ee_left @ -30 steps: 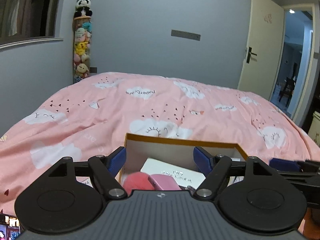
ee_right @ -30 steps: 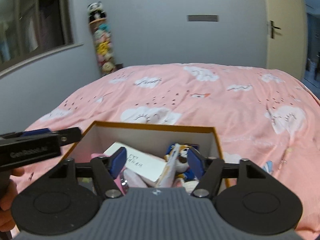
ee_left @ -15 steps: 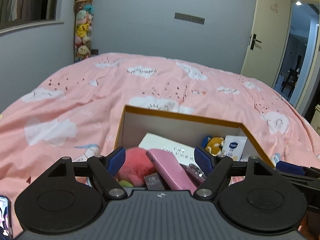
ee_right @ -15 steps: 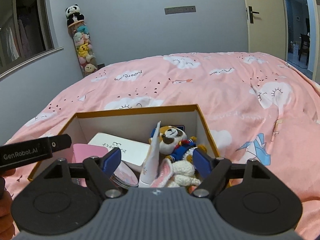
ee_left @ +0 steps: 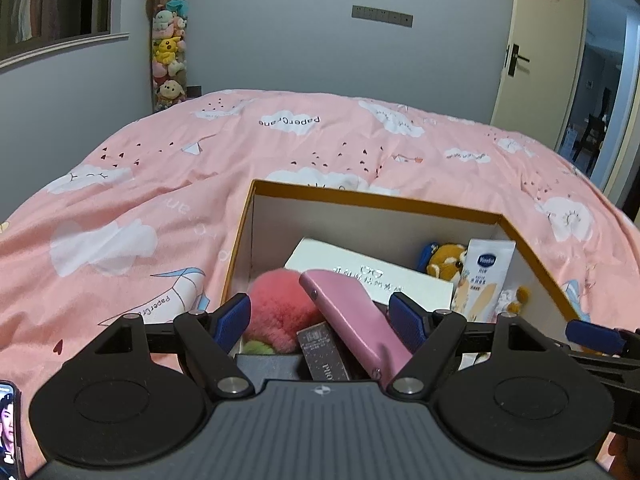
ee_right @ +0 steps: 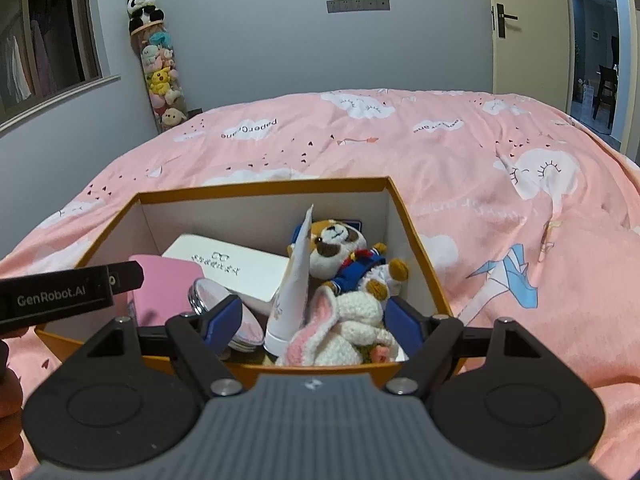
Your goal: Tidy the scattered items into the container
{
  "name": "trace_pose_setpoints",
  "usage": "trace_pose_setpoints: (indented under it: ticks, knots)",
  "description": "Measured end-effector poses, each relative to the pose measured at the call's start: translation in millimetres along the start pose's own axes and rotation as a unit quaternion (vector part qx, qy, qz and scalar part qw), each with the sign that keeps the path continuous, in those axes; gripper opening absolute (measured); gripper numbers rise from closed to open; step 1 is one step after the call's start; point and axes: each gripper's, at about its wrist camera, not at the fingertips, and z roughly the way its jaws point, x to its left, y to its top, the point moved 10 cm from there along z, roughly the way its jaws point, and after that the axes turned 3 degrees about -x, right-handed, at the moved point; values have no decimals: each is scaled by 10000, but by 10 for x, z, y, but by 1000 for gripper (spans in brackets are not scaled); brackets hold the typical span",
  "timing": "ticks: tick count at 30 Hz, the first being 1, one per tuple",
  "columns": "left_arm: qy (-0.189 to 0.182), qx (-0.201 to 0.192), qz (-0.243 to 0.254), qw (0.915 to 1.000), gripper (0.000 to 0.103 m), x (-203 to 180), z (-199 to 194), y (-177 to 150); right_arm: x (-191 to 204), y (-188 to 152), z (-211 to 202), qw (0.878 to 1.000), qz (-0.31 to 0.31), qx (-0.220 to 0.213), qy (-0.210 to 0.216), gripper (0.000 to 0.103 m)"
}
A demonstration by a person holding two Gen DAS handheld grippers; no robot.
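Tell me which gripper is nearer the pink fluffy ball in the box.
Left. The left gripper hangs right over the pink fluffy ball, which lies by its left finger. The right gripper is at the box's other end, over the white crocheted toy.

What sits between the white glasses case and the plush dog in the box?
The upright cream tube stands between the white glasses case and plush dog; clearest in the right wrist view.

Box (ee_right: 416, 236) packed near-side with pink case (ee_left: 352, 320), plush rabbit (ee_right: 348, 328) and upright tube (ee_right: 294, 280); bare gap only along far wall; bed (ee_right: 500, 184) open all around.
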Motion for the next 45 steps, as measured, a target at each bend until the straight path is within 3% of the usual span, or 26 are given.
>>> trace_pose_setpoints:
  ticks: [14,45]
  knots:
    - [125,356,349,9987,90,-93,64,-215,61,-124,22,9997,-246,69,51,83]
    - [190,422,454,9979,90,-100,100,-304,46,-157,53,9995,-319,-33,27,85]
